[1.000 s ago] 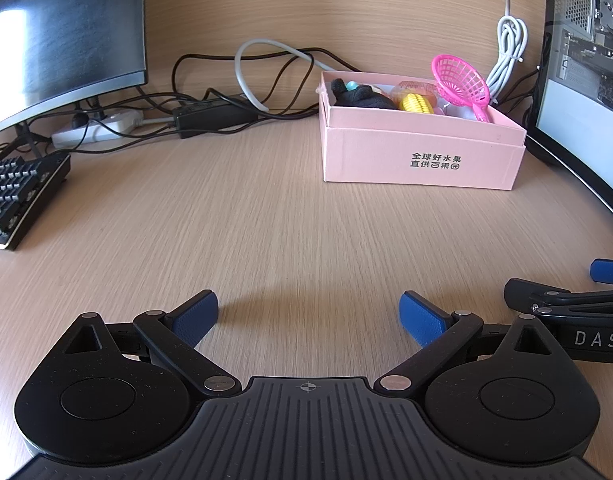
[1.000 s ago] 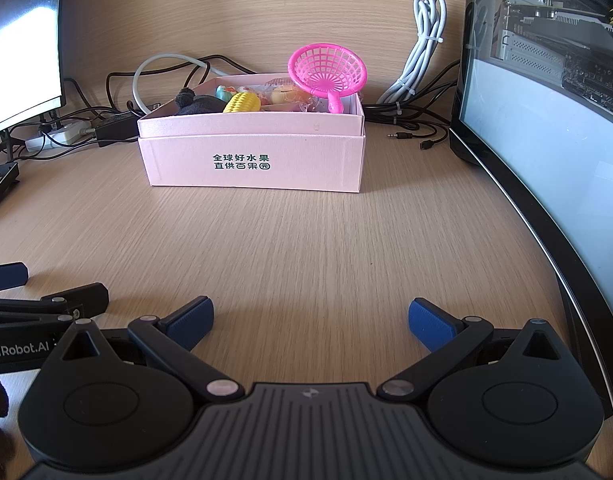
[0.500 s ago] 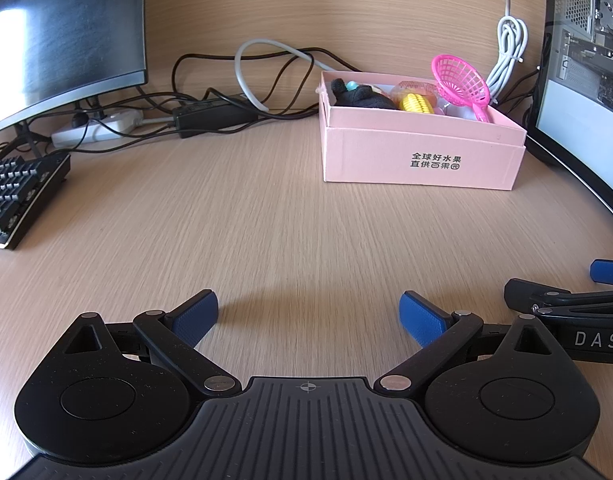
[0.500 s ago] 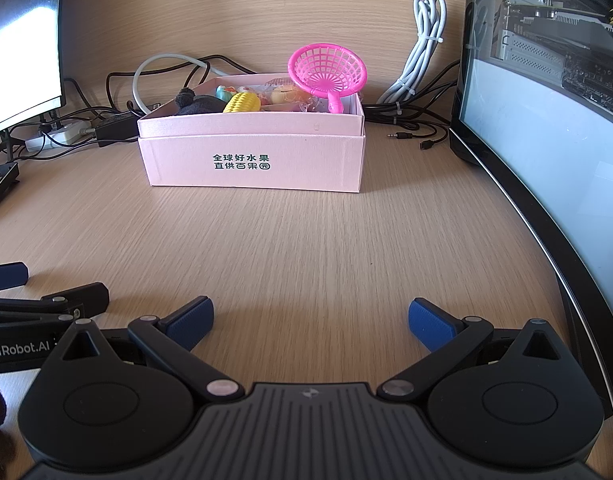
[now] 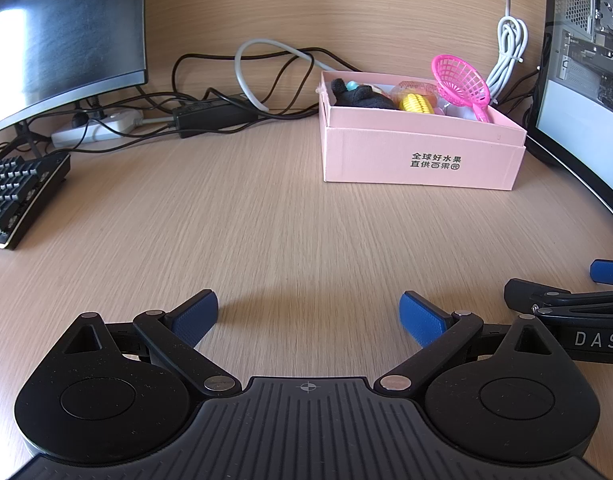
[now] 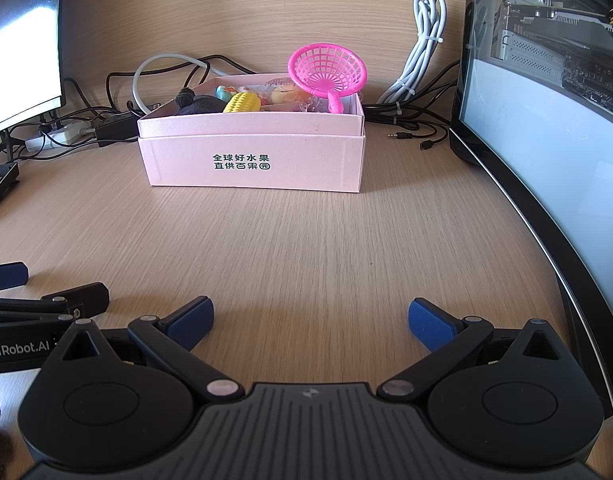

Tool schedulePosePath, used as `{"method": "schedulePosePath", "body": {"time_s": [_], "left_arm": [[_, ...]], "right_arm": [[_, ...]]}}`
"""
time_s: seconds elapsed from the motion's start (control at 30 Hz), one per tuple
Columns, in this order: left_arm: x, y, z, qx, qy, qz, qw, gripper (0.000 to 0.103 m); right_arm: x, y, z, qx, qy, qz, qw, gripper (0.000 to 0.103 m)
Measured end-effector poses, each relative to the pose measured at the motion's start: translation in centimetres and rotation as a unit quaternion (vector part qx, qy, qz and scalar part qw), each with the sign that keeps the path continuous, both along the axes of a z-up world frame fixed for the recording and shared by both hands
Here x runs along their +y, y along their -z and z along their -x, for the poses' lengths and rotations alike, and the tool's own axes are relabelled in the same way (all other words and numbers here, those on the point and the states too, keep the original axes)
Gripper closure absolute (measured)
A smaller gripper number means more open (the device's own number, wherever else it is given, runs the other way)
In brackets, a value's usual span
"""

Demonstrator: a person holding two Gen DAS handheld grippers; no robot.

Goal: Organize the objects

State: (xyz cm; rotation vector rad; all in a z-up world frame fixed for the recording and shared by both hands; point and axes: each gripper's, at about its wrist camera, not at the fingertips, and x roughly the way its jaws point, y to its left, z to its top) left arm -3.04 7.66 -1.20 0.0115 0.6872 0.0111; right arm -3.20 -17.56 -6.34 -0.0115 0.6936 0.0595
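**Waiting low on the desk, toys boxed**

Holding wide apart and empty, the left gripper [image 5: 308, 312] and right gripper [image 6: 310, 316] sit well short of the pink box [image 6: 252, 156]. Its pink strainer [image 6: 327, 72] looks light, stiff plastic; pinch the handle. The black plush [image 6: 194, 104], partly hidden, seems soft. Nothing has shifted since the earlier frames.

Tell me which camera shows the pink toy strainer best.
Right wrist. There the pink toy strainer faces the lens, so its round mesh bowl and short handle show, propped in the pink box. In the left wrist view the strainer is smaller, seen obliquely at the box's far right end.
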Motion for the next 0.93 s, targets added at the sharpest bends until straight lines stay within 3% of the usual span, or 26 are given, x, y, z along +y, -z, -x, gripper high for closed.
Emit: {"method": "schedulePosePath", "body": {"time_s": [0.93], "left_arm": [[0.07, 0.01, -0.1, -0.002, 0.004, 0.007, 1.0, 0.003]], "right_arm": [[0.01, -0.06, 0.02, 0.001, 0.0, 0.0, 1.0, 0.0]]}}
